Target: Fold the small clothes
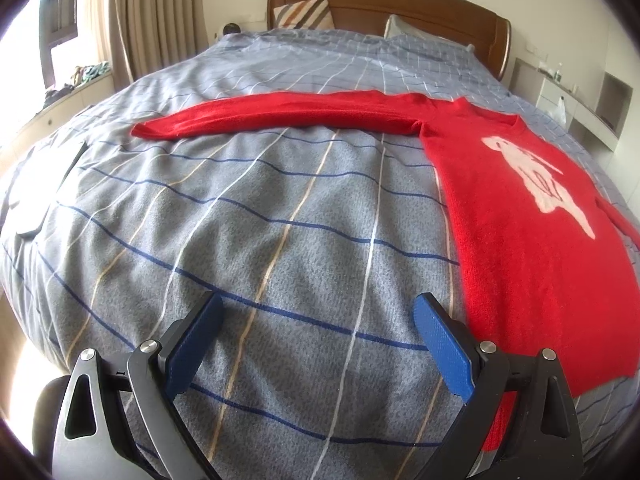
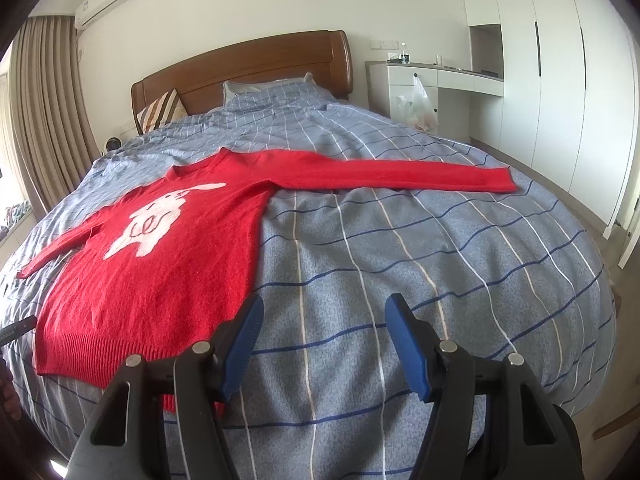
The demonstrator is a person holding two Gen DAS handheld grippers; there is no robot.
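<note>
The red sweater point(image 2: 160, 256) lies flat and face up on the bed point(image 2: 440, 280), between my two hands. Its body runs from the ribbed hem near me up to the neck, toward the headboard point(image 2: 248, 68), and both sleeves are stretched out sideways, so the longest line of the garment runs across the bed.

My left gripper point(image 1: 320, 344) hangs over bare bedcover with its jaws wide and nothing between them. The sweater's body is just to its right: the hem's corner lies close beside my right-hand pad. The left sleeve point(image 1: 280, 116) stretches across the view farther up the bed, its cuff well off to the upper left.

My right gripper point(image 2: 324, 344) is also open, a little narrower, and empty. The hem's other corner lies just beside and partly under its left-hand pad. The right sleeve point(image 2: 400, 172) reaches out to the right farther up the bed.

Each hand is nearer its own hem corner than its own cuff. I judge that folding a sleeve in first means reaching forward and outward.

Nothing lies on the cover between me and the sweater. A striped cushion point(image 2: 160, 114) and a pillow point(image 2: 256, 88) sit by the headboard, well apart from it.
</note>
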